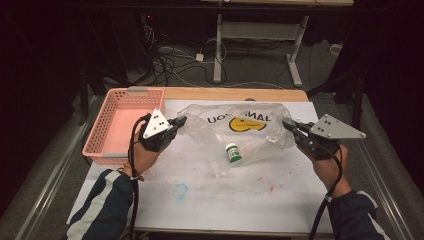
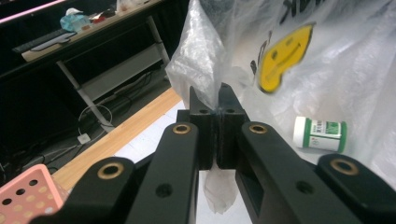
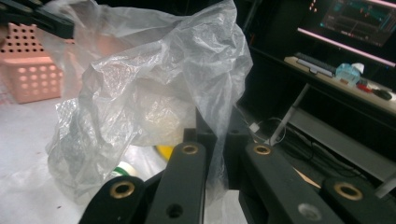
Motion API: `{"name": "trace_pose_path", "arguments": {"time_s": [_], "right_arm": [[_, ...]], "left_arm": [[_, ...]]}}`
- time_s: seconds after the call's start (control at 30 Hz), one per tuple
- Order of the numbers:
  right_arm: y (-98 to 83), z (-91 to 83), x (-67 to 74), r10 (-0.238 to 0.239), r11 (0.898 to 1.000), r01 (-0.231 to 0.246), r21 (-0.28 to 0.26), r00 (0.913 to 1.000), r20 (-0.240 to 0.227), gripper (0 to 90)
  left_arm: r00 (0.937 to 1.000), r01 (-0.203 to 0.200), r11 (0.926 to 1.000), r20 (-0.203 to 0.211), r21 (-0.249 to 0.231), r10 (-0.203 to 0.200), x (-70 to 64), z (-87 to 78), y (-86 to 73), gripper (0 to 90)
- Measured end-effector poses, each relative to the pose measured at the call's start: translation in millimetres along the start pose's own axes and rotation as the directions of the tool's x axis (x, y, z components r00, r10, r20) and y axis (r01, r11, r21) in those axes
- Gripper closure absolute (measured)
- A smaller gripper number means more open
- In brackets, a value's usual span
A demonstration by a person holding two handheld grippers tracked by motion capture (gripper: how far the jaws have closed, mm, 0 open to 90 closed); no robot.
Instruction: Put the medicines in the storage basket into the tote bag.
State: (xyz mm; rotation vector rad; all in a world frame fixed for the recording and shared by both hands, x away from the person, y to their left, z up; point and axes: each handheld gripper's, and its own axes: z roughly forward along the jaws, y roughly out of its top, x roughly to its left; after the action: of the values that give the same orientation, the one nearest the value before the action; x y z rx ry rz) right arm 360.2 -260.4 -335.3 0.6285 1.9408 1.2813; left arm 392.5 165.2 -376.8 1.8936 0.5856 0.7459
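- A clear plastic bag [image 1: 240, 127] with a yellow smiley face and black lettering hangs stretched between the two grippers above the counter [image 1: 280, 200], its lower part sagging down onto the white surface.
- The left gripper [image 1: 181, 120] pinches the bag's left edge; in the left gripper view [image 2: 213, 100] its jaws are pressed together with a bunched strip of the film caught between them, some of it trailing out below.
- The right gripper [image 1: 288, 123] pinches the bag's right edge; in the right gripper view [image 3: 218, 122] the jaws stand close together with a fold of crinkled film running down between them.
- A small white bottle [image 1: 232, 152] with a green label lies on its side at the bottom of the bag, roughly midway between the two grippers; the left gripper view shows it [image 2: 320, 134] behind the film, below the smiley face.
- A pink perforated basket [image 1: 107, 131] sits at the counter's left edge, just beside the left gripper and apart from the bag.
- A person's hands hold the grippers, with striped dark sleeves coming in from the bottom of the high view.
- A small bluish ring-shaped mark [image 1: 180, 190] lies on the counter near the left forearm.
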Motion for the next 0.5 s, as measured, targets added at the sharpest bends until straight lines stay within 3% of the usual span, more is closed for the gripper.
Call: {"name": "trace_pose_path", "arguments": {"time_s": [0.37,0.5], "right_arm": [[10.6,35.2,-25.7,0.037,0.999,-0.038,0.004,0.9962,0.078,90.0],[19.9,40.3,-28.0,0.064,0.998,-0.063,-0.018,0.9962,0.058,90.0]], "left_arm": [[0.9994,0.015,0.9993,-0.031,-0.033,-0.016,11.0,10.8,15.6,85.7],[0.9994,0.013,0.9969,-0.031,-0.078,-0.016,10.7,6.7,29.6,85.8]]}}
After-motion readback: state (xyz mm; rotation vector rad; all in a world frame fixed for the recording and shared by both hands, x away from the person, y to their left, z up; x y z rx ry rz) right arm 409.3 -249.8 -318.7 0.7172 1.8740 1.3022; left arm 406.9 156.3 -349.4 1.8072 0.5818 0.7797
